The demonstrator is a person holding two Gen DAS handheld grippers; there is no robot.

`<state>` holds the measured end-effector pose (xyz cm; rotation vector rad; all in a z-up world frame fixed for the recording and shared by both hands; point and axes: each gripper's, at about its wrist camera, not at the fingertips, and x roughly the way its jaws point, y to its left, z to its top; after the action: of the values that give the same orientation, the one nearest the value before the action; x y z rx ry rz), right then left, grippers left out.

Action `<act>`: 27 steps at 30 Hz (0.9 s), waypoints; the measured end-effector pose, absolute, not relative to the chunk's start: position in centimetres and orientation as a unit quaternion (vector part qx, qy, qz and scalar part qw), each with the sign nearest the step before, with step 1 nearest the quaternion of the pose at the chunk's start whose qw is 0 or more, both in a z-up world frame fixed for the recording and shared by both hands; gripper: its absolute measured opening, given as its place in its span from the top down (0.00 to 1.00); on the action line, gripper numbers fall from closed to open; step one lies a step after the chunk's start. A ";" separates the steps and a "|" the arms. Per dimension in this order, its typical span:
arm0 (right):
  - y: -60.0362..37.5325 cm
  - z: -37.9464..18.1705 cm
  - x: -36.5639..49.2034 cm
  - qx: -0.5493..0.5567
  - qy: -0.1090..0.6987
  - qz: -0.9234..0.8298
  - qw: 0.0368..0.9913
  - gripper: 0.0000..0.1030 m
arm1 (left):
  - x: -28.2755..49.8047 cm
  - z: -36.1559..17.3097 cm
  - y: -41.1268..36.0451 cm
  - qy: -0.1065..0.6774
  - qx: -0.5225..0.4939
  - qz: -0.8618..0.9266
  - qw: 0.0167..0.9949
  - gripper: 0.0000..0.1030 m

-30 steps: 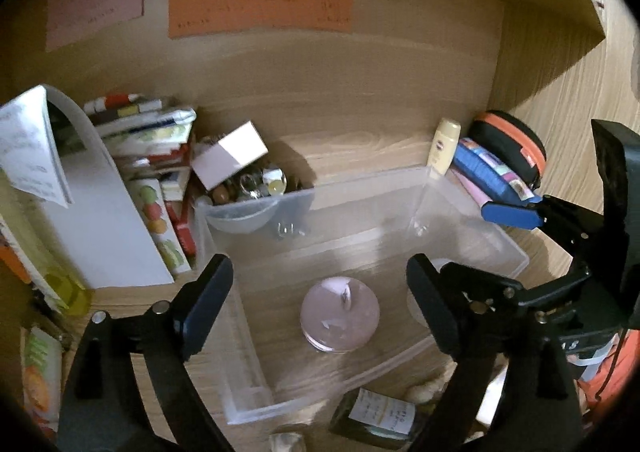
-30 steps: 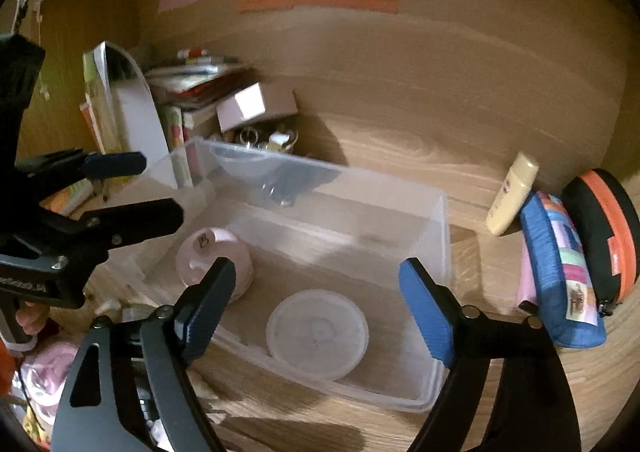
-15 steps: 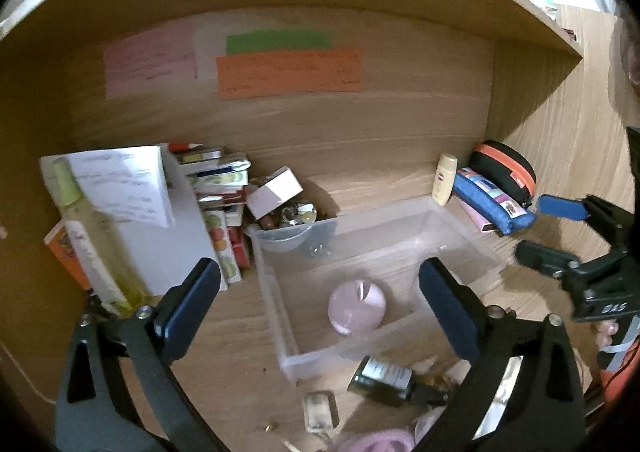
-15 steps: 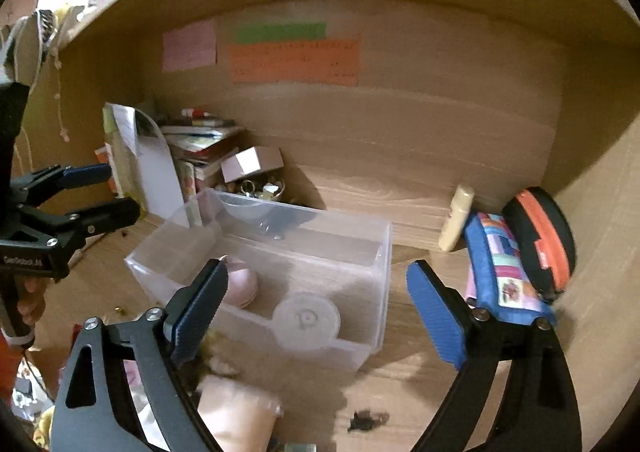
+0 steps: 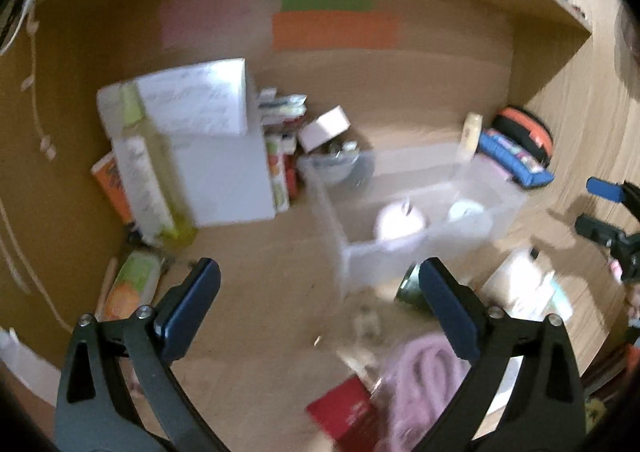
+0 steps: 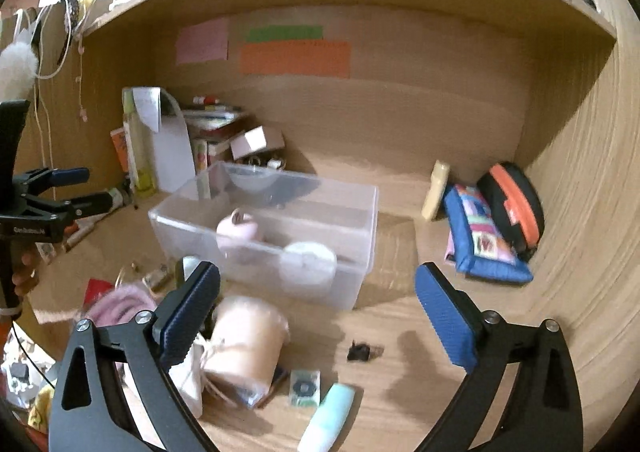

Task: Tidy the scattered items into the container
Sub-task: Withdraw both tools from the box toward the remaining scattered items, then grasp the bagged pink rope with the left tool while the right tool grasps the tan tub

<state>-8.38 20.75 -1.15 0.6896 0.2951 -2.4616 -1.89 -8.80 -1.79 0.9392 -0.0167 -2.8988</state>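
Observation:
A clear plastic bin [image 6: 360,212] [image 5: 508,208] stands on the wooden desk with a pink round jar [image 6: 240,230] [image 5: 398,222] and a white lid [image 6: 308,258] [image 5: 466,212] inside. Both grippers are in front of it, apart from it. My left gripper [image 5: 320,312] is open and empty above bare desk. My right gripper [image 6: 318,312] has its jaws still opening, with nothing between them. Scattered in front lie a peach drawstring pouch [image 6: 248,340], a pink scrunchie [image 6: 120,306] [image 5: 424,372], a red card [image 5: 352,410], a pale green tube [image 6: 330,416] and a small black clip [image 6: 360,352].
Books and a white folder [image 5: 224,172] stand at the back left beside a tall yellow-green bottle [image 5: 152,188]. A blue pencil case [image 6: 480,240], a black and orange case [image 6: 516,204] and a cream tube [image 6: 436,190] sit at the right. A shelf hangs overhead.
Both grippers have drawn back from over the bin and opened wider. The scattered items in front of the bin have come into view.

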 end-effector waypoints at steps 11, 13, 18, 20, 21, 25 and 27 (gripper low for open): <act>19.6 -5.4 -9.8 0.328 0.108 -0.892 0.293 0.05 | 1.4 -6.8 -11.5 0.035 0.386 -0.920 0.051 0.02; 19.4 -5.8 -10.0 0.336 0.106 -0.888 0.296 0.05 | 1.8 -6.6 -11.0 0.042 0.383 -0.922 0.038 0.02; 18.2 -6.5 -10.4 0.354 0.103 -0.875 0.314 0.05 | 2.2 -6.3 -7.9 0.008 0.376 -0.926 0.002 0.02; 17.5 -6.8 -10.7 0.358 0.109 -0.871 0.318 0.05 | 2.1 -6.6 -6.7 -0.006 0.378 -0.926 -0.013 0.02; 17.2 -6.9 -10.9 0.361 0.111 -0.869 0.319 0.05 | 2.0 -6.8 -6.0 -0.012 0.380 -0.925 -0.021 0.02; 16.3 -7.8 -12.0 0.393 0.116 -0.848 0.336 0.06 | 2.0 -7.6 -4.1 -0.030 0.392 -0.918 -0.043 0.02; 16.0 -8.3 -12.6 0.412 0.120 -0.835 0.344 0.07 | 2.2 -8.0 -3.3 -0.045 0.397 -0.916 -0.048 0.02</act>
<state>-12.58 15.96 -8.33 1.0709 0.3106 -2.1704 2.17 -3.28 -7.99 1.2856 -0.1468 -2.9688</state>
